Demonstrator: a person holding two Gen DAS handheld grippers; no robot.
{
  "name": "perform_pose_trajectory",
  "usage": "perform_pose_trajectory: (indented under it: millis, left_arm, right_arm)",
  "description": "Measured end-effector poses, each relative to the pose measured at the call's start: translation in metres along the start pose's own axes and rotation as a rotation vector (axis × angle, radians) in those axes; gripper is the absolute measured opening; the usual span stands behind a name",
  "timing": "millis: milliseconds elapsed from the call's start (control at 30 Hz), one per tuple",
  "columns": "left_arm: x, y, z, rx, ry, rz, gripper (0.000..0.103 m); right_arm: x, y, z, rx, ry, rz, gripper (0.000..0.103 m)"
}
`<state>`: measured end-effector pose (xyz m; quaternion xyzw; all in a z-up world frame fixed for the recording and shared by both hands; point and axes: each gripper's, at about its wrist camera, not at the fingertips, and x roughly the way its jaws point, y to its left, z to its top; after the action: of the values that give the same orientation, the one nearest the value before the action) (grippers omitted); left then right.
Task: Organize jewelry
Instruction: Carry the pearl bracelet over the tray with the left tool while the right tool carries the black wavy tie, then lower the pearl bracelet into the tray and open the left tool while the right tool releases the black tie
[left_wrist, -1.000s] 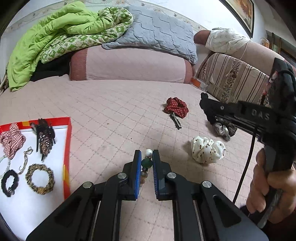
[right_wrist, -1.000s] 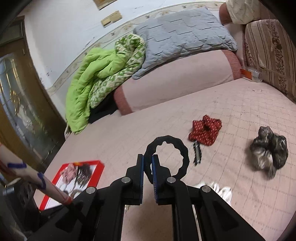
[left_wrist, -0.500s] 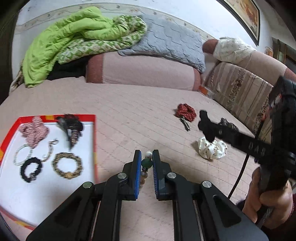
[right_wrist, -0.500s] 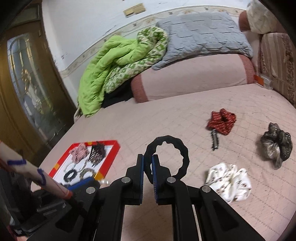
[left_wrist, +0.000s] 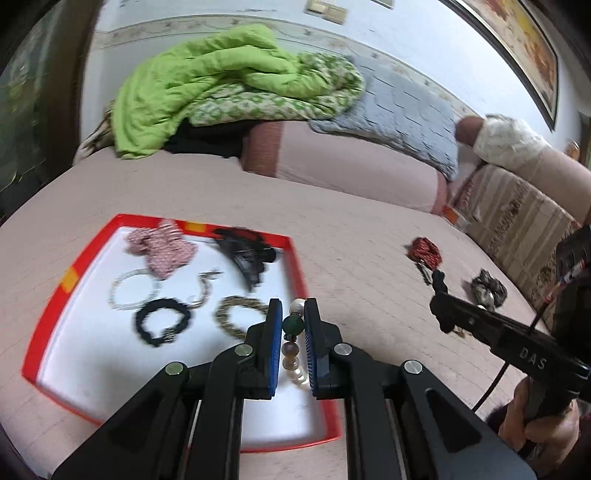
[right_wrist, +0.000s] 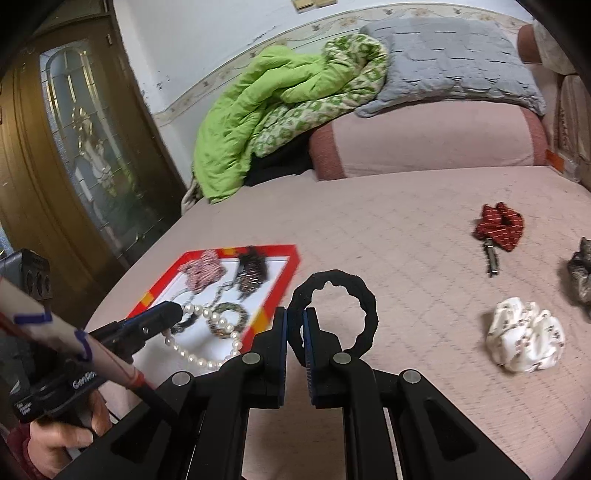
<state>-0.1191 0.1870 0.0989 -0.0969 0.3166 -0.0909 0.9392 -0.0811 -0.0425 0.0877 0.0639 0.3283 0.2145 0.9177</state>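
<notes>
My left gripper (left_wrist: 293, 325) is shut on a pearl necklace (left_wrist: 293, 354) with a green bead, held above the right edge of the red-rimmed white tray (left_wrist: 48, 314). From the right wrist view the necklace (right_wrist: 207, 334) hangs in a loop from that gripper (right_wrist: 173, 314) over the tray (right_wrist: 162, 284). My right gripper (right_wrist: 295, 328) is shut on a black hair tie (right_wrist: 365, 306), which stands up as a ring just right of the tray. In the tray lie a pink scrunchie (left_wrist: 162, 247), a black claw clip (left_wrist: 247, 254), a black hair tie (left_wrist: 162, 321) and bracelets (left_wrist: 236, 314).
On the pink bed cover lie a red scrunchie with a clip (right_wrist: 498, 227), a white scrunchie (right_wrist: 524, 339) and a grey scrunchie (right_wrist: 581, 273). A green blanket (right_wrist: 273, 107) and grey pillow (right_wrist: 450, 59) are piled at the head. A wooden door (right_wrist: 55, 147) stands at left.
Both grippers have swung left toward the tray with their loads. The tray now lies under the left gripper and closer to the right one. Both grips are unchanged.
</notes>
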Motion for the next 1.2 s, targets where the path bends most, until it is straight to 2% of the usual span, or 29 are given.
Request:
perform_pose_trajectory:
  millis: [267,533,733,967,1200]
  left_arm:
    - [-0.023,0.051,-0.003,-0.076,-0.016,0.054,0.011]
    - [-0.029,0.095,-0.009,-0.149,-0.009,0.103,0.011]
    - [-0.023,0.123,-0.015,-0.221,0.033,0.127,0.011]
    - [-0.017,0.138,-0.016,-0.262,0.047,0.171,0.011]
    - [-0.011,0.144,-0.015,-0.259,0.062,0.218,0.011]
  right_arm:
    - [0.014,0.047,-0.004,-0.051,0.047,0.088,0.01]
    - [0.042,0.092,-0.011,-0.109,0.125,0.169,0.01]
    - [0.07,0.116,-0.018,-0.136,0.209,0.204,0.01]
    - [0.099,0.125,-0.028,-0.133,0.29,0.213,0.01]
    - [0.118,0.133,-0.031,-0.142,0.34,0.22,0.011]
